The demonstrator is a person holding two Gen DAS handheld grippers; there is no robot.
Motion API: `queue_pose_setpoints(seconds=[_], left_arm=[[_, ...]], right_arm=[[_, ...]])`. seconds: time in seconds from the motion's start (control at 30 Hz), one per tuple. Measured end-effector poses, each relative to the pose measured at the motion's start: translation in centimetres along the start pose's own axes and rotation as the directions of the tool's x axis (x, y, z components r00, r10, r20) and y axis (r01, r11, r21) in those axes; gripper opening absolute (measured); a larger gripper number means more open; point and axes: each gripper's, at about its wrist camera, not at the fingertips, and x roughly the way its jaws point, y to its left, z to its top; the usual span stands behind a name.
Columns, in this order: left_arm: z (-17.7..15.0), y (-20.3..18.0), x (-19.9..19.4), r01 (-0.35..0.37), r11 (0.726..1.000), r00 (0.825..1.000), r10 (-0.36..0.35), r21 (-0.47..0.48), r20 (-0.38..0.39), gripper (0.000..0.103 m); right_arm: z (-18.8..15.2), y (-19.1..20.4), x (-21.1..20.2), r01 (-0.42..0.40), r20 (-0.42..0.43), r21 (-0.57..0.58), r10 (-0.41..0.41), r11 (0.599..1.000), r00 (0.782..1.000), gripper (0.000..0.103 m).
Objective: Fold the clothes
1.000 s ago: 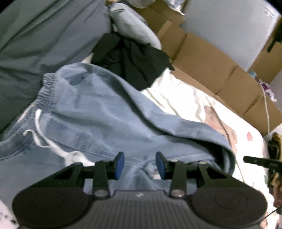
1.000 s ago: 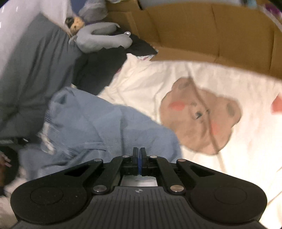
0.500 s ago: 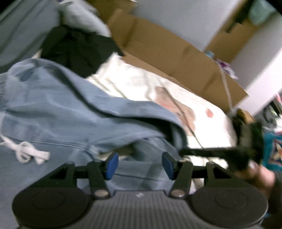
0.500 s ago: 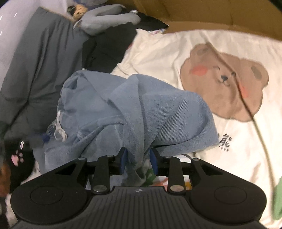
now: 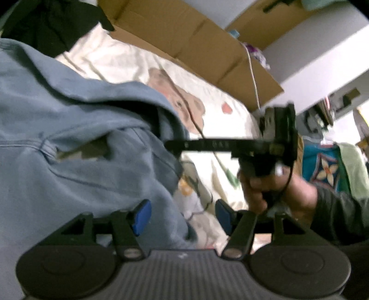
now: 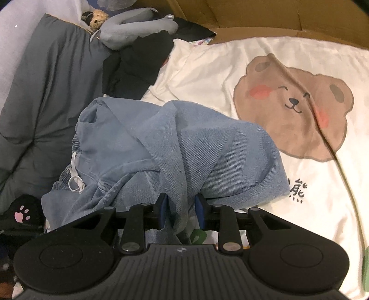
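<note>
Closest in, the right gripper (image 6: 181,213) is seen with its blue pads parted a bit and a hanging fold of the blue denim shorts (image 6: 161,147) drooping between them; whether the cloth is actually pinched can't be told, since gaps are visible on both sides of the fold. The left gripper (image 5: 182,215) is held wide apart with nothing between its pads, parked right over the near edge of the same shorts (image 5: 80,143). The shorts are bunched in a loose heap on the cream bear-print sheet (image 6: 230,69), not laid flat at all: a faded light-blue twill weave is shown, the elastic waistband is scrunched at the left side of the heap, and a white drawstring (image 6: 75,177) is knotted beside it. One leg is flopped over the rest, so the pile looks roughly doubled and lumpy. From the left wrist view, the other gripper is seen sideways, gripped by a person's hand (image 5: 276,191) just right of the shorts. Further back, a dark grey duvet (image 6: 46,80) is spread along the left, a black garment (image 6: 140,62) is crumpled just past the shorts, and a grey neck pillow (image 6: 136,27) is lying behind that. Cardboard (image 6: 265,16) is stood along the far edge.
</note>
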Motion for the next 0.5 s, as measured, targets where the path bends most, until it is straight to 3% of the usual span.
queue_pose_setpoints(seconds=[0.13, 0.2, 0.27, 0.3, 0.37, 0.4, 0.5], left_arm=[[-0.9, 0.9, 1.9, -0.060, 0.998, 0.996, 0.057, -0.036, -0.065, 0.066], [-1.2, 1.4, 2.8, -0.079, 0.995, 0.993, 0.073, -0.061, -0.094, 0.064], [-1.4, 1.7, 3.5, -0.098, 0.993, 0.990, 0.090, -0.063, -0.108, 0.056], [-1.5, 1.9, 3.8, -0.106, 0.992, 0.989, 0.098, -0.065, -0.115, 0.048], [-1.5, 2.4, 3.7, -0.107, 0.991, 0.988, 0.096, -0.082, -0.124, 0.019], [-1.4, 2.5, 3.3, -0.111, 0.990, 0.989, 0.102, -0.082, -0.108, 0.012], [-1.2, 2.8, 1.8, -0.127, 0.988, 0.990, 0.122, -0.084, -0.065, 0.008]], right_arm=[[0.2, 0.2, 0.1, 0.005, 0.003, -0.011, -0.005, 1.000, 1.000, 0.028], [0.2, 0.3, 0.1, 0.011, 0.002, -0.022, -0.011, 1.000, 1.000, 0.021], [0.2, 0.4, 0.1, 0.017, 0.001, -0.033, -0.017, 0.999, 1.000, 0.018], [0.2, 0.5, 0.1, 0.020, 0.001, -0.039, -0.020, 0.999, 1.000, 0.012], [0.2, 0.6, 0.1, 0.026, 0.000, -0.050, -0.026, 0.998, 1.000, 0.007], [0.2, 0.7, 0.1, 0.029, -0.001, -0.056, -0.029, 0.998, 1.000, 0.007], [0.9, 1.2, -0.9, 0.032, 0.015, -0.079, -0.031, 0.996, 0.999, 0.006]])
